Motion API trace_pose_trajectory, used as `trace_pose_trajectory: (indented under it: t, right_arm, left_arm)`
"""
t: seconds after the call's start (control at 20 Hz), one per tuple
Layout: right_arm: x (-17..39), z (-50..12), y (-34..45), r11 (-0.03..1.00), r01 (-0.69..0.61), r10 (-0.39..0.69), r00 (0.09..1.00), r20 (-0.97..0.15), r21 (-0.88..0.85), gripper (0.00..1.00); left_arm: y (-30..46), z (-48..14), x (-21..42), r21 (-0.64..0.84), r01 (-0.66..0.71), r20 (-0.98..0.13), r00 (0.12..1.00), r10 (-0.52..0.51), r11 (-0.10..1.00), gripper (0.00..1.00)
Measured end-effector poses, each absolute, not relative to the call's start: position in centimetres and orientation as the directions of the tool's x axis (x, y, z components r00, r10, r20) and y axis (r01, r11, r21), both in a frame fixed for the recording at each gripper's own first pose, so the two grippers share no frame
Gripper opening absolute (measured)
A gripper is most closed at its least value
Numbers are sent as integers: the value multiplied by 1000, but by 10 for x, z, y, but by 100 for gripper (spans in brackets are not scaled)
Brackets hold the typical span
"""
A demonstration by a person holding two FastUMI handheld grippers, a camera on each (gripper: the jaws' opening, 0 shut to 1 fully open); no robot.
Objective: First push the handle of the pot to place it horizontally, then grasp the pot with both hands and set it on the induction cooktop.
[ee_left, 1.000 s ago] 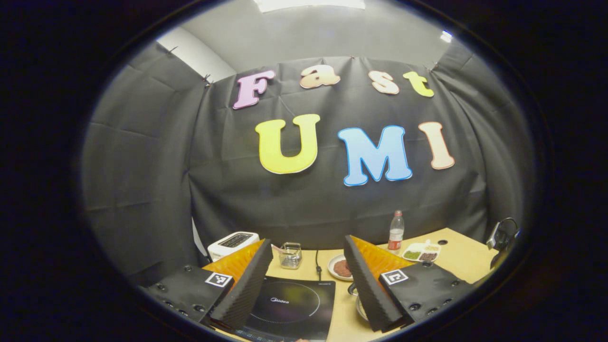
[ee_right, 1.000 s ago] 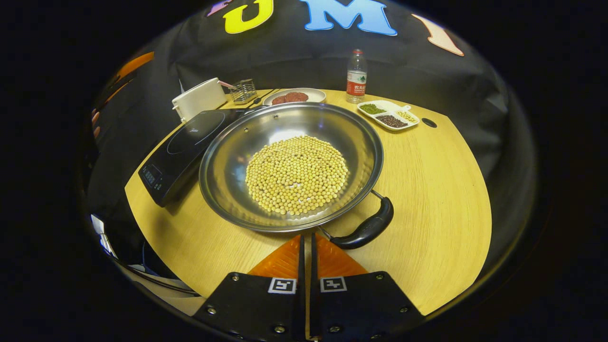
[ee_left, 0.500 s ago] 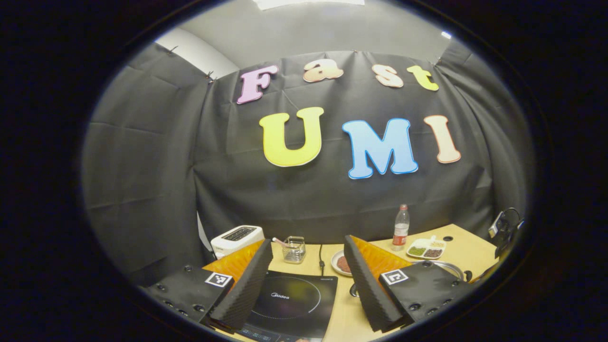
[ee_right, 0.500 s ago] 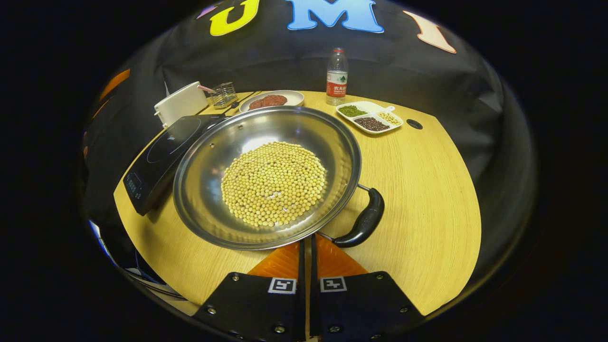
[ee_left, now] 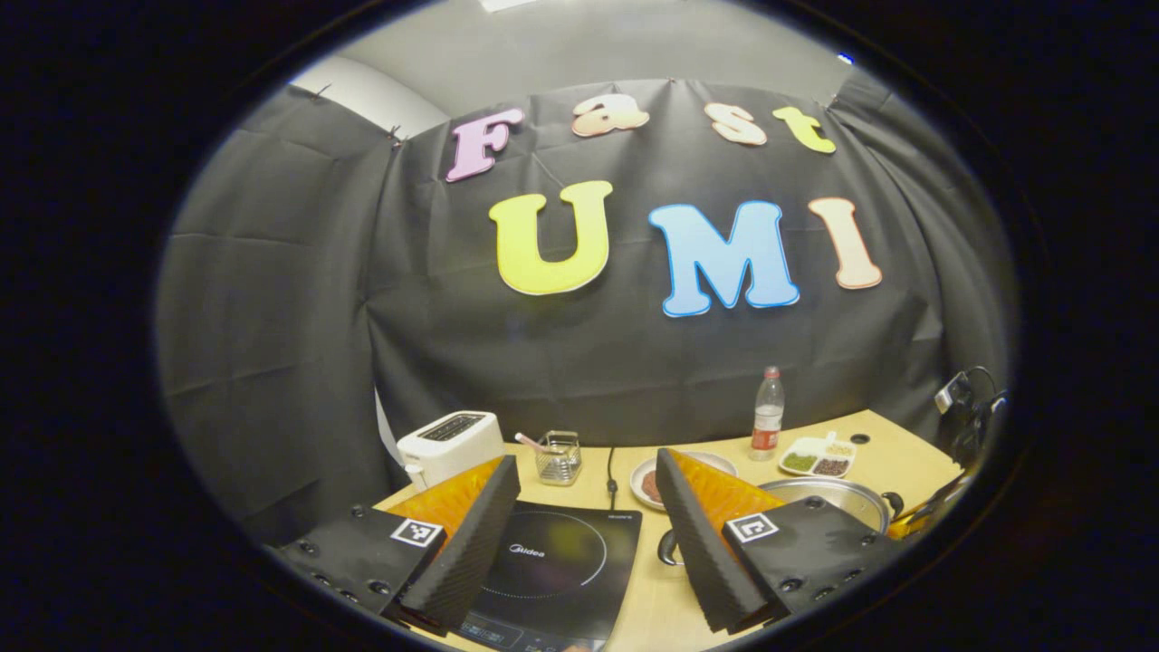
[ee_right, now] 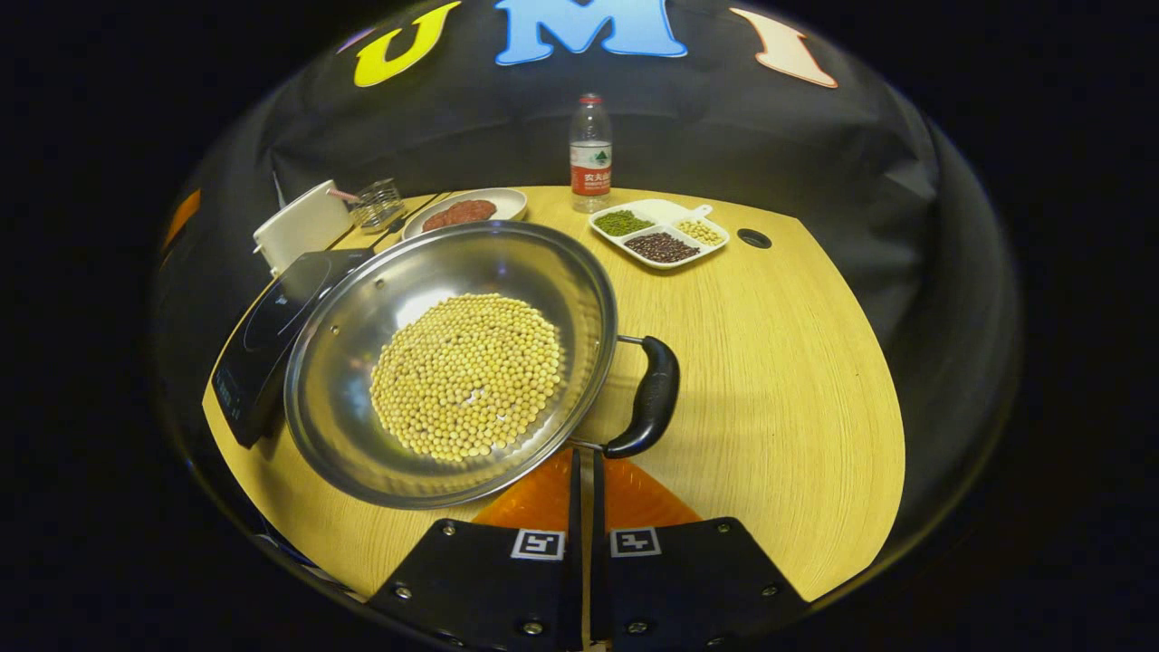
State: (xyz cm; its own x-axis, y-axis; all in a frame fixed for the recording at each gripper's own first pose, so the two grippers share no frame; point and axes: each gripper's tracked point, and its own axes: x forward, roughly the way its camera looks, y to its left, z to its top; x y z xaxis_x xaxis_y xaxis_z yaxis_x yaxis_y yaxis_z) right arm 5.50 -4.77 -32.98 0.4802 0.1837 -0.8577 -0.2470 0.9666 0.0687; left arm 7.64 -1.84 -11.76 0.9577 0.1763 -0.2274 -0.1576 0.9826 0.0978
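While the right gripper (ee_right: pixel 585 466) held its jaws pressed together just before the black loop handle (ee_right: pixel 648 398), the wide steel pot of yellow beans (ee_right: pixel 453 358) sat on the wooden tabletop (ee_right: pixel 779 362).

Its far rim hid part of the black induction cooktop (ee_right: pixel 263 335); the left gripper (ee_left: pixel 584 525), jaws spread, covered the cooktop's edges and much of the pot.

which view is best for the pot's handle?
Right gripper view: the black handle shows whole at the pot rim, just ahead of the shut right gripper. Left gripper view catches only a bit of pot rim behind its own finger.
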Motion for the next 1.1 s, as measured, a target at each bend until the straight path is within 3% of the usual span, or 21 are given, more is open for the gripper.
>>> trace_pose_trajectory:
  t: [0.45,0.6,0.65,0.75,0.8,0.9,1.0,1.1]
  right_arm:
    - [80,-291,-66,986,-152,148,643,-751,64,6]
    - [91,-276,-60,985,-143,171,697,-696,98,83]
    - [92,-272,-61,985,-143,167,707,-687,92,100]
    - [97,-271,-59,987,-139,160,720,-675,86,99]
    - [99,-271,-56,986,-138,162,722,-673,90,99]
    - [103,-272,-53,986,-133,164,725,-669,97,99]
    - [106,-275,-50,986,-133,167,725,-669,103,99]
    - [109,-278,-49,986,-134,166,723,-670,100,99]
  left_arm:
    - [-43,-163,95,93,-91,-302,946,115,991,100]
    - [-53,-179,105,74,-51,-327,942,72,996,98]
    - [-56,-188,109,68,-36,-340,939,57,997,98]
    - [-64,-205,116,40,-7,-373,928,21,999,94]
    - [-67,-215,121,19,10,-395,919,-2,1000,100]
    - [-72,-239,127,-1,35,-444,896,-32,999,94]
    - [-74,-260,133,-24,56,-489,870,-60,998,98]
    - [-81,-281,141,-46,74,-529,844,-87,996,95]
